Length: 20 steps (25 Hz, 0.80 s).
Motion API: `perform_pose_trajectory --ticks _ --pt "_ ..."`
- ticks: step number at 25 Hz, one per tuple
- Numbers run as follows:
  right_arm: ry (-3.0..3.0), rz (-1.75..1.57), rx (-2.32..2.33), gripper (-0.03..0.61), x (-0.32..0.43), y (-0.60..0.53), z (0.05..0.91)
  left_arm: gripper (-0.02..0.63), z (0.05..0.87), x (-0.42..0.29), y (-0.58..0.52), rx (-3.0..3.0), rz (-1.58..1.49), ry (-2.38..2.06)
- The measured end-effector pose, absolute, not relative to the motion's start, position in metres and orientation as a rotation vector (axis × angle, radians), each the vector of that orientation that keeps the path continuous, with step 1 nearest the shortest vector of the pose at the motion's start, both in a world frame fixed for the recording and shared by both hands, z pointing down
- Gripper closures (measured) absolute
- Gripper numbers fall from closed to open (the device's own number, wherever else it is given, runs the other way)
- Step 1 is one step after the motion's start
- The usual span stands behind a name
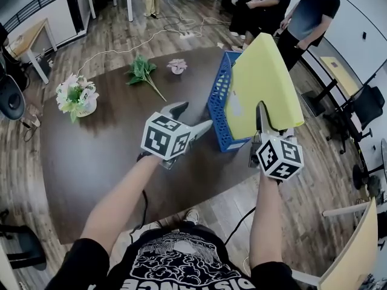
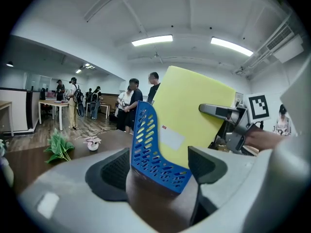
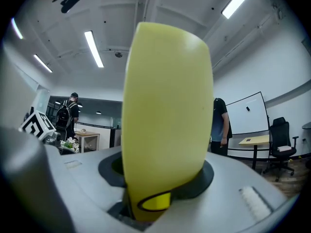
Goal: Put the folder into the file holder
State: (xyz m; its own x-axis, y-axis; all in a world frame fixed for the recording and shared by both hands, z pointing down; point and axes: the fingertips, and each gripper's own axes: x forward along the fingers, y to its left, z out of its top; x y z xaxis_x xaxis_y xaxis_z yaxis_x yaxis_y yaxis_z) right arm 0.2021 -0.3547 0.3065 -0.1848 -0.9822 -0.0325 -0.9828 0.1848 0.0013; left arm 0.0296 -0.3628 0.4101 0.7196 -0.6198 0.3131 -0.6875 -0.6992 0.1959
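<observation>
Right gripper (image 3: 160,178): my jaws are clamped on the lower edge of the stiff yellow folder (image 1: 266,80), held upright.
Left gripper (image 2: 158,171): my jaws stand apart, nothing pinched; the end of the blue perforated plastic file holder (image 1: 217,104) shows between them.
Folder: bottom is behind the holder's side wall; whether it is seated, I can't tell.
Holder: stands on the dark brown wooden table (image 1: 91,156).

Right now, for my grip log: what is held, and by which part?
The right gripper clamps the yellow plastic folder by its lower edge; the left gripper, open, holds nothing.
</observation>
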Motion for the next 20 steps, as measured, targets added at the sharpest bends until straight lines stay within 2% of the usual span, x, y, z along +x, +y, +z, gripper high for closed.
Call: perform_pose_trajectory --ticks 20 --pt "2.544 -0.065 -2.1 0.388 0.184 -0.39 0.348 0.224 0.414 0.012 -0.371 2.603 0.338 -1.083"
